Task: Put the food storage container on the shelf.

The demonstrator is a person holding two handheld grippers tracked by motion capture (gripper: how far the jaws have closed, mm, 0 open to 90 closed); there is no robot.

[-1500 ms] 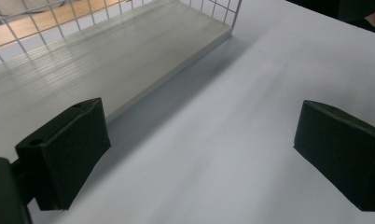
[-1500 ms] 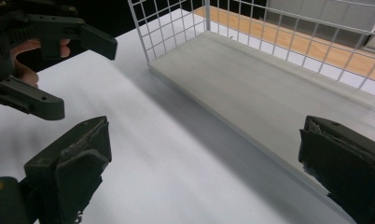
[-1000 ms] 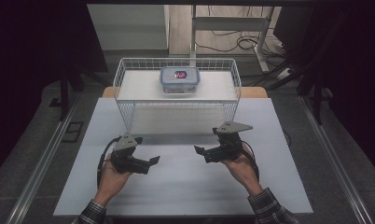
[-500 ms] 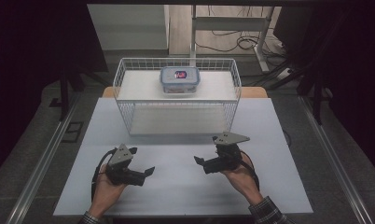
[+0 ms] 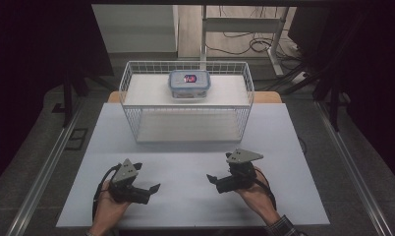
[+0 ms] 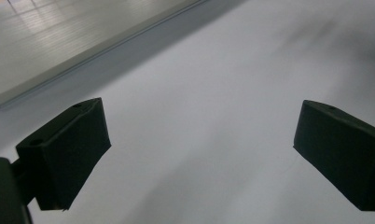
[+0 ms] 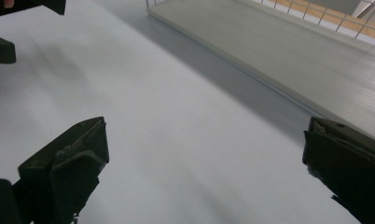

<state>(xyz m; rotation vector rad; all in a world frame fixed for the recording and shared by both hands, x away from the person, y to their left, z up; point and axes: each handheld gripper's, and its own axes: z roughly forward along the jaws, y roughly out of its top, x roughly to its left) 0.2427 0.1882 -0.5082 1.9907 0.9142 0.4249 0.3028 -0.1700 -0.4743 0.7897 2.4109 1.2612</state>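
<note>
Both hands have drawn back toward the near edge of the worktop [image 5: 195, 147] since a second ago, when they were up close to the wire basket [image 5: 244, 98]; the container has not moved. The left tongs [image 5: 154, 188] sit low at the near left, jaws wide apart with nothing between them, as the left gripper view confirms. The right tongs [image 5: 212, 179] are at the near right, likewise spread open and empty, tips turned inward toward the other pair.

The thing nearest to hand is the lidded plastic container [image 5: 189, 83], standing upright on the raised shelf at the back of the basket, about midway along it and well apart from both tongs. It looks like a rigid, clear box with a grey-blue clip-on lid and something red and dark inside; probably light, stiff enough not to give under pressure, but smooth-sided and so liable to slip. The safest hold would be across the short sides just under the lid's rim, where the lip gives the jaws something to catch, coming in from above over the basket wall
</note>
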